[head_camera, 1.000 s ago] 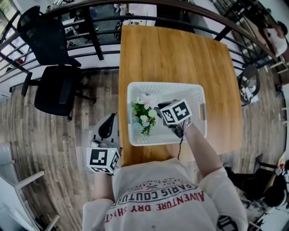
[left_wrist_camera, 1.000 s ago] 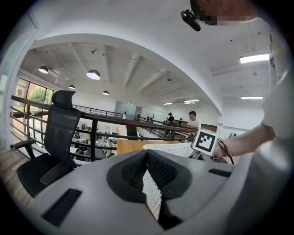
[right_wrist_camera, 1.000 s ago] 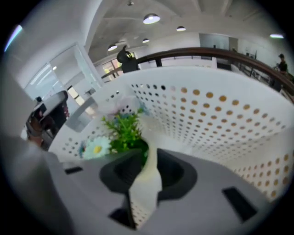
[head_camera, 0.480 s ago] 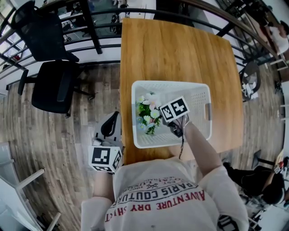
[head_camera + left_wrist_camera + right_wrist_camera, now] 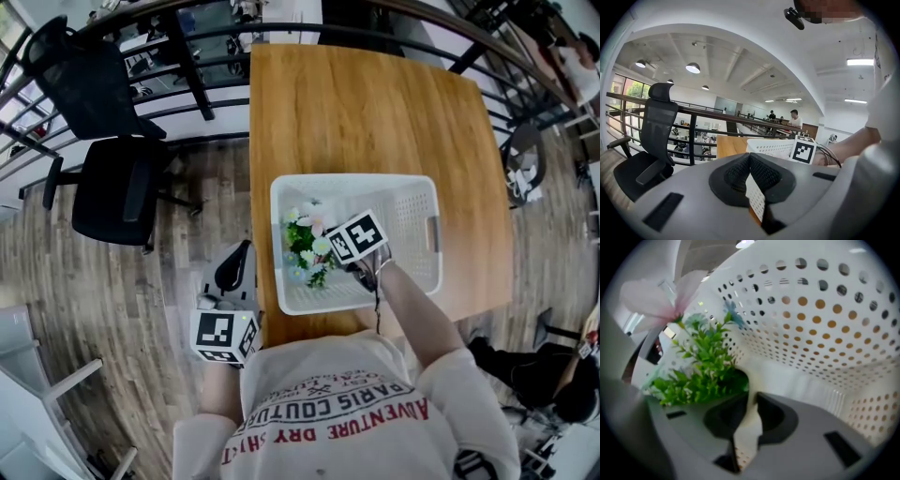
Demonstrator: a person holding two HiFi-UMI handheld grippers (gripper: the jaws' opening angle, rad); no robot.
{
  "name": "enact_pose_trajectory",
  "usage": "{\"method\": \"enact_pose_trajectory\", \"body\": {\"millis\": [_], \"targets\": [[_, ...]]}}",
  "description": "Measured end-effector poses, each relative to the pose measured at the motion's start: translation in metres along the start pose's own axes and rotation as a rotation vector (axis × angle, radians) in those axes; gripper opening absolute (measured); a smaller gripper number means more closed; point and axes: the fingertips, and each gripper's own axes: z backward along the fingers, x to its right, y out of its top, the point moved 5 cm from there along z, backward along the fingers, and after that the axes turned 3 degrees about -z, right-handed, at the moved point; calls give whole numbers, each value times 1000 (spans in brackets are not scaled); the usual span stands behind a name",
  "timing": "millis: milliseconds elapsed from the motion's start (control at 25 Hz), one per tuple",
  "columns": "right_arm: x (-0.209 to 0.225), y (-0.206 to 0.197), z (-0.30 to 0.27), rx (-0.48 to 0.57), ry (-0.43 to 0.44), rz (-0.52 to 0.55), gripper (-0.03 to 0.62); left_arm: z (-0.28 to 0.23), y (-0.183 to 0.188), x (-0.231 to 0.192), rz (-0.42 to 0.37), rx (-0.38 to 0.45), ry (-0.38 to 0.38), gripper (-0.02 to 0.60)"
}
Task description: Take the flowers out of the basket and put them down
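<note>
Flowers (image 5: 307,246), a pale-bloomed, green-leaved artificial bunch, lie at 9 o'clock inside the white perforated plastic basket (image 5: 417,202), by the 6 o'clock edge of the light wooden table (image 5: 375,112) (bare board toward 12). The right gripper (image 5: 751,390) has just been narrowing its jaws, which stand apart on nothing, with foliage at their 10 o'clock. The left gripper (image 5: 750,158), clenched empty, hangs off the table's 7 o'clock corner.

The person's T-shirt (image 5: 347,412) carries print, upside down from the head view: dark "PARIS COUTUR…" and red "AVENTURE DRY SH…"; further letters are unclear.
</note>
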Motion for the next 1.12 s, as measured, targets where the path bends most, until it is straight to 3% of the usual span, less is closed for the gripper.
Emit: {"method": "enact_pose_trajectory", "body": {"millis": [160, 360, 760, 1120], "targets": [[-10, 0, -2, 3, -14, 60, 75, 5, 1, 13, -16, -7, 3, 25], [-7, 2, 14, 25, -8, 121, 72, 18, 9, 32, -24, 13, 61, 25], [-2, 3, 117, 277, 11, 217, 72, 28, 33, 92, -66, 64, 138, 25], [30, -16, 233, 507, 0, 284, 72, -9, 48, 197, -120, 98, 65, 25]]}}
